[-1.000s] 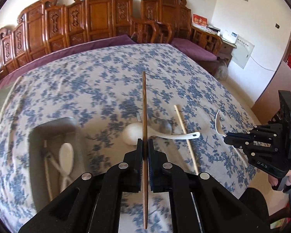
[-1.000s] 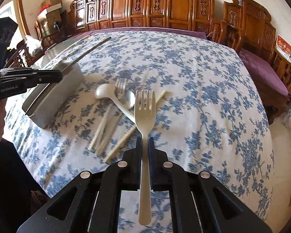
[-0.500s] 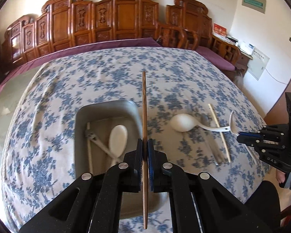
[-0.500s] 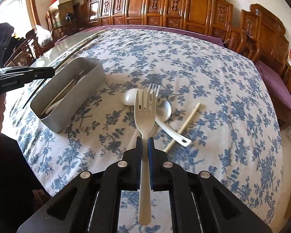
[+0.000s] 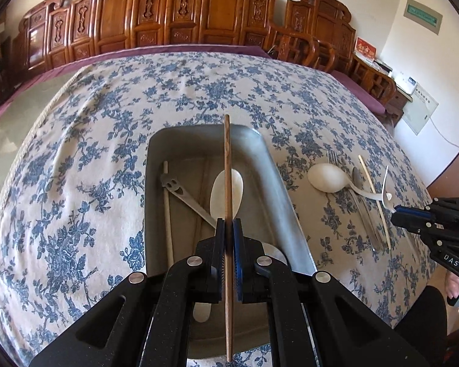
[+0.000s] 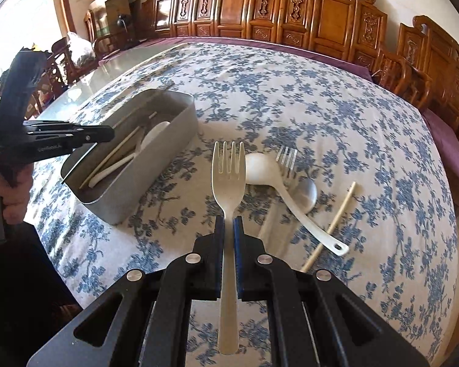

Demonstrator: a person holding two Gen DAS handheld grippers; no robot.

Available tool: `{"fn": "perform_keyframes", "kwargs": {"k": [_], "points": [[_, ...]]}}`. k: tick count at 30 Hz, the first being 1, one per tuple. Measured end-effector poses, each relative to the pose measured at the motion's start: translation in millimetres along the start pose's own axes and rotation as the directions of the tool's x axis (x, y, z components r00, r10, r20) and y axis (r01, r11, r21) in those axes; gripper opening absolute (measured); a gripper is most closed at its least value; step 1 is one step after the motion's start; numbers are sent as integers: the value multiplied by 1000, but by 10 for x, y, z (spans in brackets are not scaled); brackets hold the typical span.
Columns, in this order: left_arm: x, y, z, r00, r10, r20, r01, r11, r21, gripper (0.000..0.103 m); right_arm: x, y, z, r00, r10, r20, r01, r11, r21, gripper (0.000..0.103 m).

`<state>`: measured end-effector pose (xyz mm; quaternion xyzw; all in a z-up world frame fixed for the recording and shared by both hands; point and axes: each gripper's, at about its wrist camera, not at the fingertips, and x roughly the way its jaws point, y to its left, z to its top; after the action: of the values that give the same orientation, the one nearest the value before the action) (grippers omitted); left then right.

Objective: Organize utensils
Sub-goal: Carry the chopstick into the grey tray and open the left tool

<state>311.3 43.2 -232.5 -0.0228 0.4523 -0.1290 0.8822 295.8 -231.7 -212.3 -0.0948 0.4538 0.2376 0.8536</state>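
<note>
The left gripper point(image 5: 228, 229), jaws clenched on a brown wooden chopstick point(image 5: 227, 165), now hangs over the grey metal tray point(image 5: 278, 183) on the blue-flowered table point(image 5: 76, 153); the right gripper point(image 6: 228, 229) grips a cream plastic fork point(image 6: 228, 171).

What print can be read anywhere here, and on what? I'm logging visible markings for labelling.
"DAS": on the right gripper, seen in the left wrist view.
White print on the left gripper: too blurred to read.
Green wall sign: too small.
Red card on the side cabinet: unreadable.

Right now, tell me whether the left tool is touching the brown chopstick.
Touching. The left wrist view shows the left tool shut on the brown chopstick, both pads pressed against its sides with no gap, above the metal tray.
</note>
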Motion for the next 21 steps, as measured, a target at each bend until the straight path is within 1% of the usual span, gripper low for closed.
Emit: {"fn": "perform_keyframes", "kwargs": {"k": [5, 10, 14, 18, 21], "points": [[112, -27, -28, 999, 30, -28, -29, 999, 38, 4, 34, 69, 66, 1000, 14, 5, -14, 1000, 0, 8], [195, -10, -10, 998, 40, -46, -38, 999, 37, 4, 37, 130, 106, 1000, 23, 7, -23, 1000, -1, 8], [192, 19, 2, 997, 59, -45, -58, 998, 29, 4, 32, 173, 147, 1000, 29, 9, -29, 1000, -1, 8], [111, 71, 37, 998, 56, -20, -56, 998, 8, 6, 20, 245, 202, 999, 38, 13, -38, 999, 3, 8], [26, 95, 53, 997, 81, 7, -81, 997, 10, 11, 3, 327, 265, 999, 48, 21, -48, 999, 3, 8]]}}
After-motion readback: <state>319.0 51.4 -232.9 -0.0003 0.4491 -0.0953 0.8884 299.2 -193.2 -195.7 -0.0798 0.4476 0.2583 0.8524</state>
